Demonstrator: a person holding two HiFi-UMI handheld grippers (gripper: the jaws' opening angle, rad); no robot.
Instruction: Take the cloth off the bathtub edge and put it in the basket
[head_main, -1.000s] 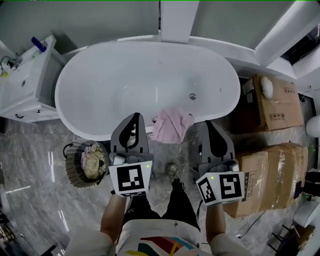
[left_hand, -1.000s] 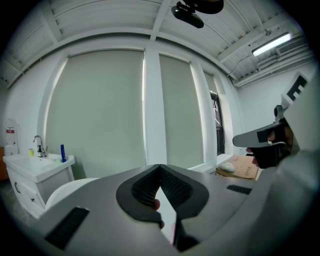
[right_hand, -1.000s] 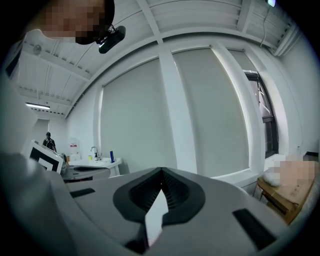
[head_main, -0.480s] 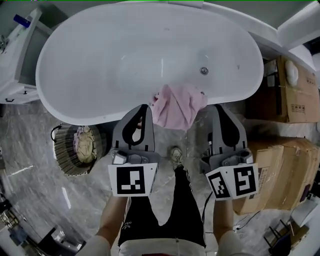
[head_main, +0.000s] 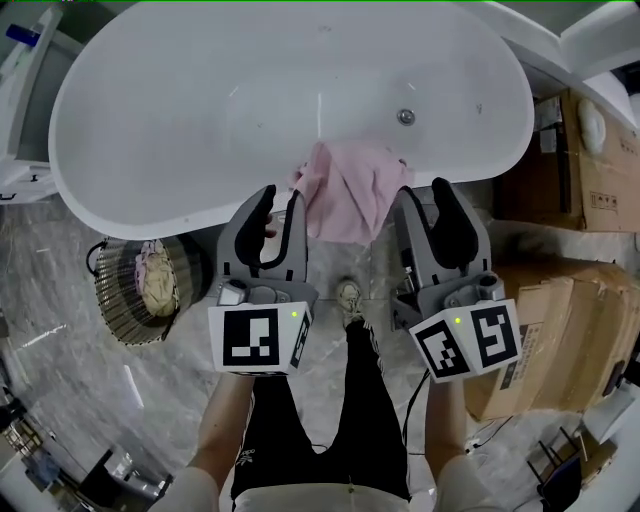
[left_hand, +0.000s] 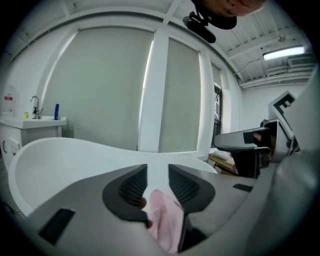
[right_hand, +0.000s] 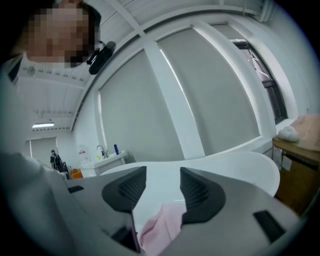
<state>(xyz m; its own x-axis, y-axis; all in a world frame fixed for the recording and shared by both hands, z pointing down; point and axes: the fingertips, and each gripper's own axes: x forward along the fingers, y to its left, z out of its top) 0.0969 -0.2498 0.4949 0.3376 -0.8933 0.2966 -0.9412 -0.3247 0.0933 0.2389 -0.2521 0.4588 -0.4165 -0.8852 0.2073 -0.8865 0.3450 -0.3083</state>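
A pink cloth (head_main: 345, 190) hangs over the near edge of the white bathtub (head_main: 190, 225). My left gripper (head_main: 279, 212) is at the cloth's left edge and my right gripper (head_main: 425, 203) at its right edge, both just short of the rim. Both sets of jaws have just been opening and now stand apart. In the left gripper view the cloth (left_hand: 166, 216) shows low in the narrow gap of that gripper (left_hand: 157, 181), with no pad pressing on it. The right gripper view has the cloth (right_hand: 161, 225) low between wider jaws (right_hand: 162, 187). A woven basket (head_main: 112, 300) with a bundled cloth inside stands on the floor at the left.
Cardboard boxes (head_main: 590, 180) are stacked right of the tub, one (head_main: 560, 330) close to my right hand. A white vanity (head_main: 20, 100) stands at the far left. The person's legs and a shoe (head_main: 348, 296) are on the marble floor between the grippers.
Both grippers have come down toward the tub's edge, either side of the pink cloth. Their jaws, shut before, now stand apart, the right wider than the left.
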